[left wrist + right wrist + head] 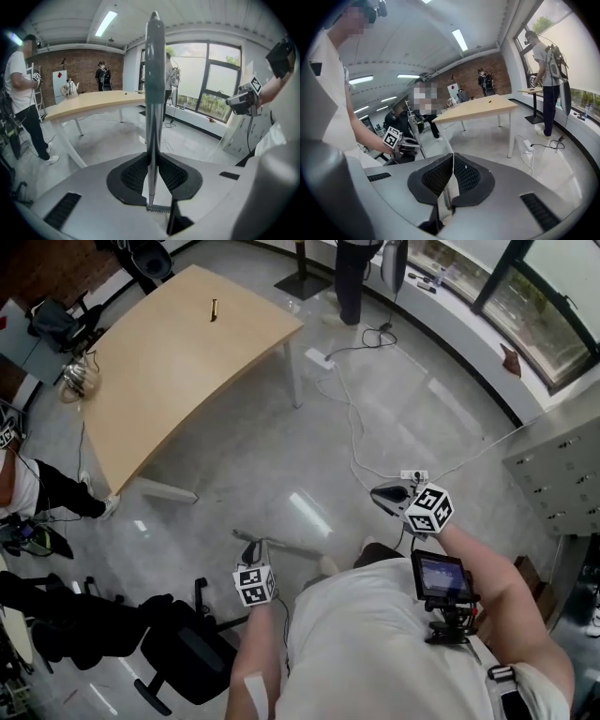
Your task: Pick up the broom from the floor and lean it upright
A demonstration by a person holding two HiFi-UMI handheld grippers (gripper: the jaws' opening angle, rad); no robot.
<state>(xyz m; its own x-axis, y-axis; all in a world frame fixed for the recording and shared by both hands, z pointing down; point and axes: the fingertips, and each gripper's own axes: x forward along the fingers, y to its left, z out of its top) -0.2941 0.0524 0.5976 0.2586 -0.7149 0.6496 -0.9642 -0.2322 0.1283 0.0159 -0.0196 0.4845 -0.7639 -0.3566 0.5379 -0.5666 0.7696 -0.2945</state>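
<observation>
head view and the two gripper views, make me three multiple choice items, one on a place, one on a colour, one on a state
1. In the head view, where is the wooden table?
A) upper left
B) lower right
C) bottom centre

2. What colour is the broom handle in the left tool?
A) red
B) grey
C) yellow

3. How do the jaws of the right tool stand?
A) wide apart
B) clamped on the handle
C) together, nothing between them

Answers:
1 A, the tabletop fills the upper left of the head view.
2 B, the pole rising between the left tool's jaws is grey.
3 C, the right gripper view shows its jaws meeting with nothing held.
</observation>
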